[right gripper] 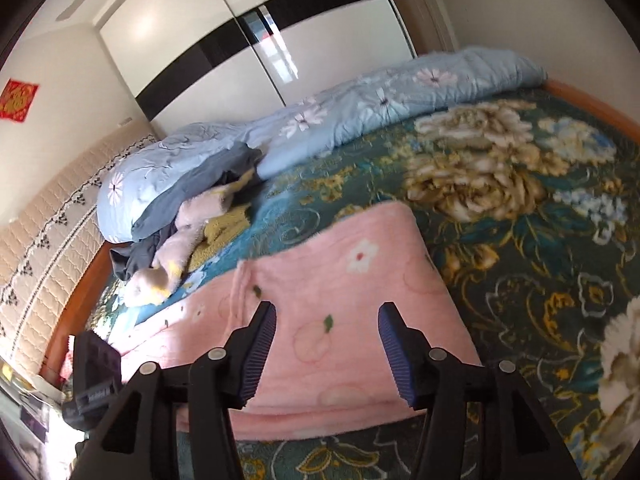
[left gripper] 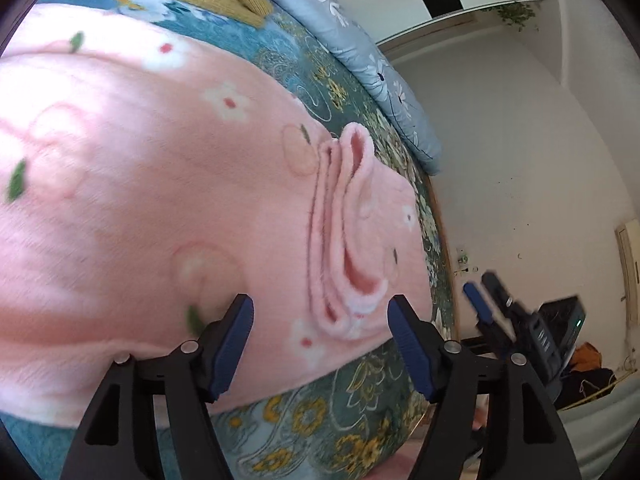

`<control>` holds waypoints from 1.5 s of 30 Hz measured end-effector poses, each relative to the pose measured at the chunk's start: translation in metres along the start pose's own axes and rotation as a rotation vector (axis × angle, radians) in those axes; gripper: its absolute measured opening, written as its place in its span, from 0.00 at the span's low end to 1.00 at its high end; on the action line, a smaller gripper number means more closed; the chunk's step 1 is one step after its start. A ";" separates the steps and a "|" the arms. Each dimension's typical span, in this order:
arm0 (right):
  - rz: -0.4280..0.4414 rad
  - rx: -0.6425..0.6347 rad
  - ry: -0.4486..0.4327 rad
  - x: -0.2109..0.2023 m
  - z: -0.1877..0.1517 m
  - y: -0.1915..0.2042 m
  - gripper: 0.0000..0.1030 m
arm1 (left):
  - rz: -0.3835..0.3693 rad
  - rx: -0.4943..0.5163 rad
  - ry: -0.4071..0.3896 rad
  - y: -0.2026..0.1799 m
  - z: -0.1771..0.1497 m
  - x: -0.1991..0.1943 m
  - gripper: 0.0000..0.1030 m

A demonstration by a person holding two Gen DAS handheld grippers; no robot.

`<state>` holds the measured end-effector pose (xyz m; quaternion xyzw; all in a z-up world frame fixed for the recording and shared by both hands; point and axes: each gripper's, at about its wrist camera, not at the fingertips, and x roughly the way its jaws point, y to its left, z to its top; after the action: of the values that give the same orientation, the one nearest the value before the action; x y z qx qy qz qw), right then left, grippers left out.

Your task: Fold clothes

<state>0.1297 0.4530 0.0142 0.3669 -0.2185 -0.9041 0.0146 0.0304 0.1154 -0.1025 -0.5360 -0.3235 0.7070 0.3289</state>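
Lying beneath both parted grippers [left gripper: 320,316] [right gripper: 327,324], pink garment [left gripper: 160,184].

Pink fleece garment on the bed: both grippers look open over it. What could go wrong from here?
Both the left gripper and right gripper are open, so the pink garment's bunched edge may spring loose. The garment lies near the bed's front edge; a careless regrasp could drag it off.

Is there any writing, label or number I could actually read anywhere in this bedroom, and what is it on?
None can be read.
Red square paper sign with gold marks on the cream wall: too blurred.
Pale marks on the black device at the right view's lower left edge: too small and blurred.
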 end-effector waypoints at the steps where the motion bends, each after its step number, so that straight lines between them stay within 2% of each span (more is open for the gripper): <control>1: -0.001 0.024 0.010 0.000 -0.002 -0.007 0.55 | -0.006 -0.008 0.004 -0.003 0.006 0.005 0.68; 6: -0.001 0.104 0.017 -0.006 -0.008 -0.037 0.55 | -0.011 -0.095 0.067 -0.007 0.021 0.038 0.68; 8: -0.020 0.117 0.024 -0.006 -0.010 -0.044 0.55 | 0.018 -0.124 0.046 -0.004 0.022 0.044 0.68; 13: -0.003 0.146 0.047 -0.005 -0.015 -0.055 0.55 | 0.011 -0.103 0.021 -0.011 0.021 0.050 0.67; 14: -0.003 0.146 0.047 -0.005 -0.015 -0.055 0.55 | 0.021 -0.099 0.022 -0.014 0.021 0.051 0.64; 16: 0.001 0.147 0.046 -0.006 -0.016 -0.054 0.55 | 0.043 -0.092 0.026 -0.018 0.023 0.053 0.30; 17: 0.005 0.147 0.045 -0.006 -0.016 -0.053 0.55 | 0.060 -0.094 0.028 -0.018 0.024 0.054 0.25; 20: 0.012 0.140 0.043 -0.007 -0.016 -0.051 0.55 | 0.091 -0.121 0.031 -0.015 0.027 0.059 0.25; 21: 0.014 0.140 0.043 -0.007 -0.015 -0.051 0.55 | 0.106 -0.126 0.028 -0.015 0.027 0.060 0.18; 23: 0.017 0.142 0.044 -0.006 -0.015 -0.052 0.55 | 0.117 -0.106 0.007 -0.024 0.026 0.056 0.14; 24: 0.016 0.146 0.042 -0.006 -0.015 -0.054 0.55 | 0.108 -0.085 -0.008 -0.031 0.025 0.051 0.13; 26: 0.011 0.159 0.035 -0.008 -0.015 -0.057 0.55 | 0.058 0.037 -0.064 -0.062 0.024 0.030 0.13; 29: 0.014 0.172 0.015 -0.012 -0.013 -0.060 0.55 | -0.072 0.198 -0.132 -0.101 0.015 -0.006 0.13; 31: 0.017 0.168 0.013 -0.011 -0.012 -0.060 0.55 | -0.053 0.221 -0.136 -0.100 0.007 -0.015 0.14; 32: 0.016 0.165 0.017 -0.009 -0.012 -0.059 0.55 | -0.019 0.208 -0.133 -0.091 0.003 -0.015 0.14; 35: 0.018 0.162 0.034 -0.003 -0.014 -0.057 0.55 | 0.111 0.065 -0.115 -0.032 0.000 0.001 0.14; 37: 0.022 0.152 0.044 0.001 -0.016 -0.056 0.55 | 0.152 -0.055 -0.095 0.008 -0.003 0.005 0.14; 38: 0.023 0.143 0.048 0.003 -0.017 -0.055 0.55 | 0.119 -0.094 -0.094 0.020 -0.005 0.003 0.14; 40: 0.025 0.132 0.053 0.006 -0.018 -0.054 0.55 | 0.086 -0.088 -0.115 0.019 -0.007 -0.006 0.14; 45: 0.099 0.117 0.045 0.014 -0.016 -0.046 0.55 | 0.096 0.097 -0.199 -0.031 -0.005 -0.027 0.14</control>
<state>0.1365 0.4855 -0.0232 0.3761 -0.2885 -0.8795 0.0425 0.0444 0.1118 -0.0632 -0.4618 -0.2939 0.7864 0.2864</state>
